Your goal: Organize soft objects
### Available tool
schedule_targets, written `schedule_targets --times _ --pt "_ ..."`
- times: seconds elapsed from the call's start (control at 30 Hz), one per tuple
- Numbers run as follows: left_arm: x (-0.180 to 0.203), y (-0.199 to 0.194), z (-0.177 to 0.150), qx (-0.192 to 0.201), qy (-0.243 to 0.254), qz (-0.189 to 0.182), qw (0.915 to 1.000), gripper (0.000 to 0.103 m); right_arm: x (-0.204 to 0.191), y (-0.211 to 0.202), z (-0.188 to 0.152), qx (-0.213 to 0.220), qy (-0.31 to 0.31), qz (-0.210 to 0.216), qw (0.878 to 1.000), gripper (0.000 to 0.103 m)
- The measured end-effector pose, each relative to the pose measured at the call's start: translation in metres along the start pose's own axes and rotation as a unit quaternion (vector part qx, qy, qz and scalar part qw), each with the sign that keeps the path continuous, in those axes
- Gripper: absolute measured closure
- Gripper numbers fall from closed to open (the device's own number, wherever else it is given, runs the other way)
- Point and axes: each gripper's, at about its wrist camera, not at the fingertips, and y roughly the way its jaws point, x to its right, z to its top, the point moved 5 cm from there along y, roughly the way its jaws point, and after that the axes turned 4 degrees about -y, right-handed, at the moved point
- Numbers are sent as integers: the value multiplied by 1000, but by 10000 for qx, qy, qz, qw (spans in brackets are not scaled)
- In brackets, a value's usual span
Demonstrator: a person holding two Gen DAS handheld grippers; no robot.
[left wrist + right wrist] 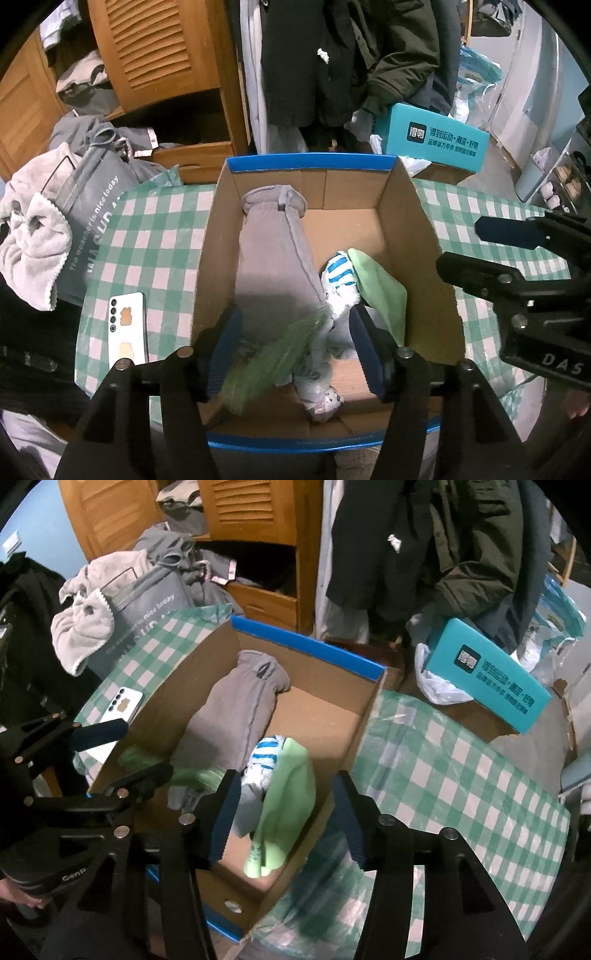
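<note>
An open cardboard box [218, 221] with blue edges sits on a green checked tablecloth. Inside lie folded grey trousers [273, 258], a blue-striped white cloth [340, 271], a light green cloth [380, 288] and a blurred green item [273, 358]. My left gripper [295, 350] is open over the box's near end, with the blurred green item between its fingers. My right gripper [284, 816] is open above the box's right side, over the light green cloth [288, 812]. The box [362, 716] and trousers [236, 709] also show in the right wrist view.
A white phone [127, 325] lies left of the box. A grey bag [92, 221] with a pale towel [29, 236] stands at the far left. A teal shoebox [432, 140] sits behind, with a wooden wardrobe [155, 48] and hanging dark coats [351, 55].
</note>
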Motion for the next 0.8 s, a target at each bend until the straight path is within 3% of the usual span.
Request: schedule_targets --times 0.1,0.23,0.47,0.6,0.8 --pt "2 -7 2 47 -15 -19 10000 35 6 -10 -2 89 67 -68 9999 39" --pt "8 -19 4 215 34 -6 9998 26 13 -24 -7 189 138 -131 9996 38" --pt "28 -40 4 462 235 -66 9986 23 29 -51 -18 425 335 -213 9983 36" --pt "40 -52 5 618 309 -129 9975 16 39 -64 -22 547 470 -216 9972 36" --pt "52 -58 7 661 395 -121 9970 16 52 -77 -31 699 608 -227 9954 35"
